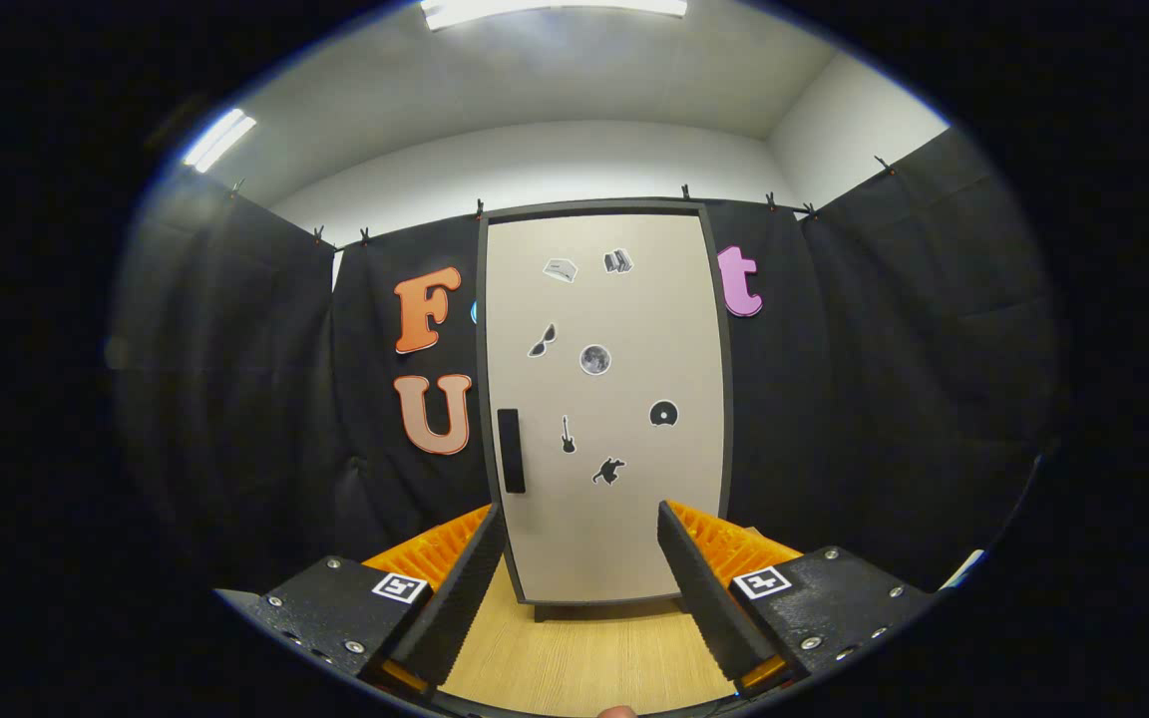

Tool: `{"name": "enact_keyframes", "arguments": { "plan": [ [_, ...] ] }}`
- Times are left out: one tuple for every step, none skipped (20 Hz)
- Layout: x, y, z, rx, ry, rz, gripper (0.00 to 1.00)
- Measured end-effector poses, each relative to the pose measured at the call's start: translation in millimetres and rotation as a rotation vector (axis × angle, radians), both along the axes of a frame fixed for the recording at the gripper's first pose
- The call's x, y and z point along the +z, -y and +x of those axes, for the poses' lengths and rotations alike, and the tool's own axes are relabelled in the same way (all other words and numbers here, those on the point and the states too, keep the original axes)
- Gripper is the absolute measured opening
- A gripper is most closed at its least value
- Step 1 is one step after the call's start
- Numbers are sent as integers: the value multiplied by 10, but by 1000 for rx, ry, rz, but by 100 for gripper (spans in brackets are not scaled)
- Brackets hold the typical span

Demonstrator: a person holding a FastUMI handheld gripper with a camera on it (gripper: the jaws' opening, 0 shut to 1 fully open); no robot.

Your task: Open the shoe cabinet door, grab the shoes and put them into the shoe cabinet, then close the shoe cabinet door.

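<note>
Two fingers (455,598) reach forward from the gripper (579,588), and they stand well apart with nothing between them, so the jaws are open and hold no thing. Each finger has a ribbed inner face, and behind each sits a dark block with screws and a small square black-and-white marker on top. Between and under the fingers lies a pale wood-grain worktop (584,658), bare where it shows.

Just beyond the fingertips, on that worktop, stands the shoe cabinet (604,558), seen straight on from the front. It rests on short dark feet and has a dark frame round its edge. Its door (624,329) is a light beige panel and sits shut, flush in the frame. On the door's left edge, a little below the middle, is an upright dark handle (511,451). Small stickers (594,359) are scattered over the panel: a pair of sunglasses, a round moon-like disc, a guitar, a record and a few others too small to make out.

Behind the cabinet hangs the booth's black cloth wall (854,399), clipped along its top edge and closing in on both sides. Above the cloth rise white room walls and a white ceiling (555,80), with one strip light (555,8) overhead and another off to the left.
</note>
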State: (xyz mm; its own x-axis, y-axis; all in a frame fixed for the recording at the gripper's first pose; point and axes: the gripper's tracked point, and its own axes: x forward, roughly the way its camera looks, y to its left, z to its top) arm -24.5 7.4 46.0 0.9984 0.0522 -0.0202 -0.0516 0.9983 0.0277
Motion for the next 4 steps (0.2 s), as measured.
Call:
{"name": "enact_keyframes", "arguments": {
  "plan": [
    [-14, 5, -17, 2, -1, 0, 96],
    [-8, 16, -29, 1, 2, 0, 96],
    [-9, 40, -43, 0, 3, 4, 96],
    [-7, 49, -59, -1, 5, 9, 96]
  ]
}}
